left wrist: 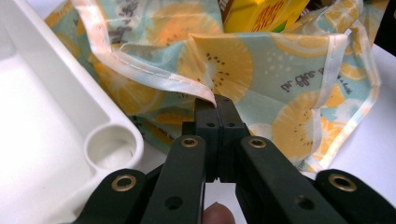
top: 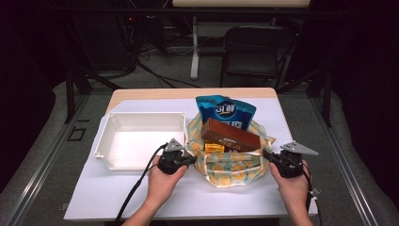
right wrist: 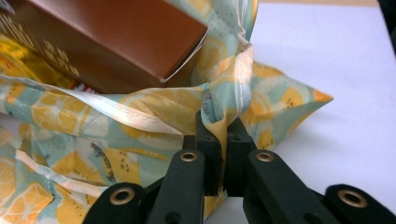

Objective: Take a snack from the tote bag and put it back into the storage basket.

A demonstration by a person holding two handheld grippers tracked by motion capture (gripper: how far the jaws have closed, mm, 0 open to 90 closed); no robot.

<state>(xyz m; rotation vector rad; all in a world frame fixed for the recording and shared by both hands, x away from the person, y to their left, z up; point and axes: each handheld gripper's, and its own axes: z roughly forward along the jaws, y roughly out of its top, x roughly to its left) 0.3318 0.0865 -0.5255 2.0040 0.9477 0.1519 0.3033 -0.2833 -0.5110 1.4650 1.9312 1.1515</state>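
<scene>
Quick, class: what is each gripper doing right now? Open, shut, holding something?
Left gripper: shut on the rim of the fruit-print bag.
Right gripper: shut on a fold of the same bag's rim, beside the brown box.

Tray [top: 141,141] on the counter [top: 117,193] at left, cloth bag [top: 230,165] just right of it, long box [top: 231,135] and snack pouch [top: 226,112] in the bag, pouch behind the box, chair [top: 254,52] beyond the counter.

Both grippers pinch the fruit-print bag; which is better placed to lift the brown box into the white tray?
Probably the left gripper: it sits between the white plastic tray and the fruit-print fabric bag. The right gripper is across the bag, beside the brown cardboard box's end. Either must release first.
</scene>
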